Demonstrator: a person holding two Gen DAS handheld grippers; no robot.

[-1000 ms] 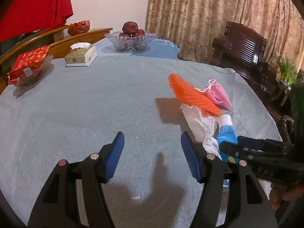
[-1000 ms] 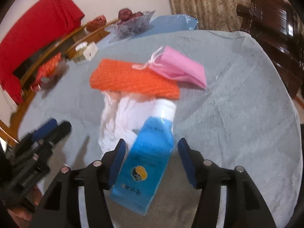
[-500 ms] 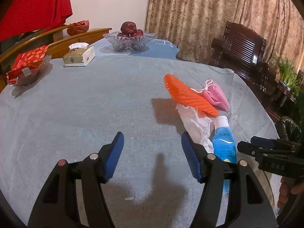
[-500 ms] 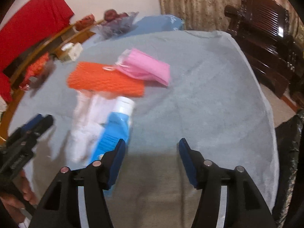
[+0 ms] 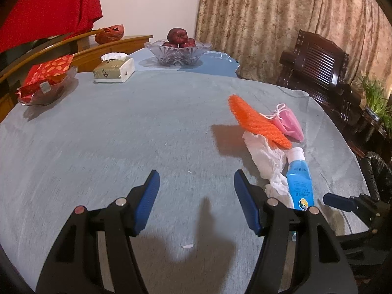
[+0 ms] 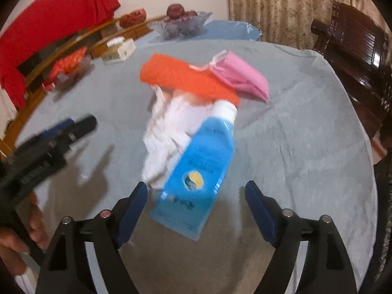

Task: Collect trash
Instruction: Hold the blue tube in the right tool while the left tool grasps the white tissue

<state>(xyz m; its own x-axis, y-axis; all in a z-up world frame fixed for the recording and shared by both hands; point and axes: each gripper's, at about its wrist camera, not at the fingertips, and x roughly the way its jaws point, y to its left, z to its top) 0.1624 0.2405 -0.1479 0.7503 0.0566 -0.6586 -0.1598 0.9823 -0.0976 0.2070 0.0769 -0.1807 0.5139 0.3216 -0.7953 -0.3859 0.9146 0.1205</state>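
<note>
Blue bottle lined up for my right jaws; no trash collected yet.

Left wrist view: my left gripper (image 5: 196,196) hovers over bare grey cloth on the counter (image 5: 98,147), jaws moderately wide and empty. The trash lies together to its right: orange mesh (image 5: 257,122), pink mask (image 5: 289,122), white tissue (image 5: 267,159) and blue bottle (image 5: 300,183). A black trash bag (image 5: 377,171) shows at the counter's right edge. Right wrist view: my right gripper (image 6: 196,196) has just been opening its jaws, which now stand wide. The bottle's base lies between them, apparently untouched by the pads. All four items remain on the counter, so I judge the whole collection is still ahead, bottle first.
</note>
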